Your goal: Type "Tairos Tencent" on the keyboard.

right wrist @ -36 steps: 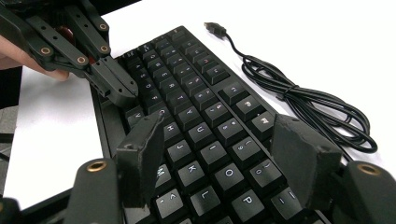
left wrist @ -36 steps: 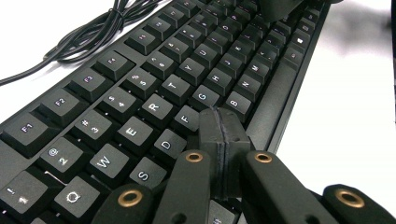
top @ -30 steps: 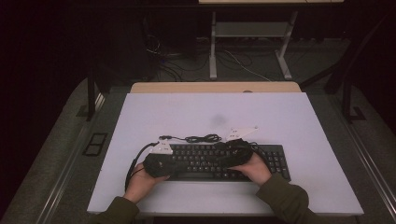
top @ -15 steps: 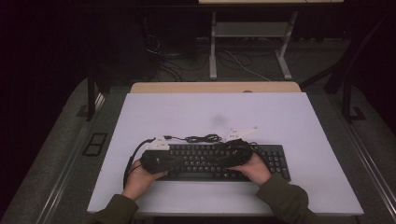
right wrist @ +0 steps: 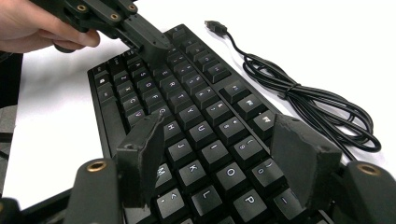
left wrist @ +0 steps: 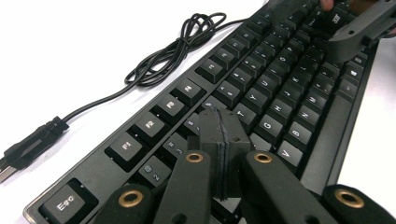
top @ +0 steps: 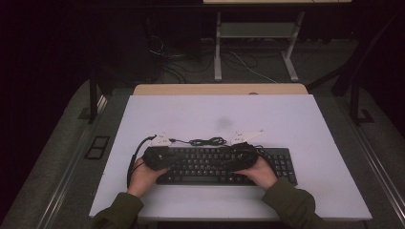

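A black keyboard lies near the front of the white table top. Its cable is coiled just behind it and ends in a USB plug. My left gripper is shut with nothing between its pads, its tip low over the keys at the keyboard's left end. My right gripper is open above the letter keys right of the middle, jaws wide apart and nothing between them. In the high view the left gripper and right gripper point toward each other over the keyboard.
Both of the person's hands rest on the keyboard's front edge, sleeves coming in from the bottom. A wooden table edge lies behind the white top. Bare white surface stretches behind and to both sides of the keyboard. Dark floor with desk legs lies beyond.
My left gripper has edged slightly to the left along the keyboard. The right gripper and the keyboard have stayed where they were.
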